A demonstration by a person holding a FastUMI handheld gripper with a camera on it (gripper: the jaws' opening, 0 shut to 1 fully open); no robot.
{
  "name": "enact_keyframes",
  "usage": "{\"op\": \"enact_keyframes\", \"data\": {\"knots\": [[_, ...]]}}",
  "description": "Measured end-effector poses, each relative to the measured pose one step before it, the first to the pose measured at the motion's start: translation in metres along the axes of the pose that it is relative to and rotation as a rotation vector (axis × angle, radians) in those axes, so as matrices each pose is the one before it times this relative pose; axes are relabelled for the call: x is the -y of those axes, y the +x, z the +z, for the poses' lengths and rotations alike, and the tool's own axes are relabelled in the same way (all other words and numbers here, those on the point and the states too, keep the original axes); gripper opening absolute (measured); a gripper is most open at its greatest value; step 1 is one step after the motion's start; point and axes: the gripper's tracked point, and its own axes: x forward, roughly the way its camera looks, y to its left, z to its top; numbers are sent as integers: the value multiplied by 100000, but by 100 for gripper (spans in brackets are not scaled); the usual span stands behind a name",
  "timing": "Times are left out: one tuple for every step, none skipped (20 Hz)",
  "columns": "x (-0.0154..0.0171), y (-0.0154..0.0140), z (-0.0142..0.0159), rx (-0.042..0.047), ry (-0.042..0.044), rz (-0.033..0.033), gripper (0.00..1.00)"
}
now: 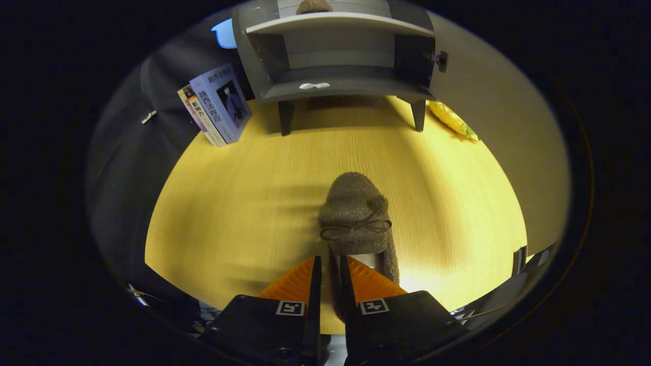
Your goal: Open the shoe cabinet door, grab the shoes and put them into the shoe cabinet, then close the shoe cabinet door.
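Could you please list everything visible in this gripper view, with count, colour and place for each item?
shoe: one, fuzzy grey-brown with a thin bow, on the table, its heel wall pinched between the fingers, toe pointing toward the cabinet.
second shoe: one, same grey-brown, on top of the cabinet; partly visible.
shoe cabinet: one, grey, on short legs at the far end of the table, door open, inside shelf holding a small white item.
books: a few, bluish-purple and pale covers, leaning left of the cabinet.
yellow object: one, yellow with green, right of the cabinet; cannot tell what it is.
table: one, light wood.
gripper: one, fingers shut on the shoe's heel.
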Motion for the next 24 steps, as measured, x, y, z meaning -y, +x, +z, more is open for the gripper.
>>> {"op": "enact_keyframes", "data": {"knots": [[-80, 699, -60, -86, 794, 284, 25], [-167, 546, -58, 74, 71, 692, 24], [-190, 538, -44, 183, -507, 662, 24], [-111, 517, 46, 271, -924, 272, 24], [-147, 648, 116, 320, -989, 237, 25], [-34, 544, 137, 516, -734, -233, 24], [-13, 459, 217, 1175, -634, -106, 24], [-34, 410, 314, 1289, -527, 41, 25], [-122, 476, 319, 1287, -85, 422, 25], [-44, 204, 339, 1818, 154, 616, 24], [79, 196, 515, 2570, 805, 180, 25], [99, 349, 635, 2848, 994, 71, 26], [201, 263, 430, 2198, 428, -474, 27], [380, 543, 180, 1044, -126, -1147, 29], [353, 560, -114, -113, -96, -1037, 28], [227, 353, 252, -317, 447, -553, 24], [106, 224, 327, 1144, 337, -319, 23], [247, 380, 418, 1658, 259, -709, 23], [231, 376, 288, 1089, 39, -700, 23], [283, 313, 221, 899, 316, -515, 23], [248, 288, 269, 1005, 452, -576, 24], [161, 333, 269, 971, 341, -385, 23], [74, 94, 157, 684, -12, 23, 23], [111, 90, 22, -10, -10, -163, 23]]}}
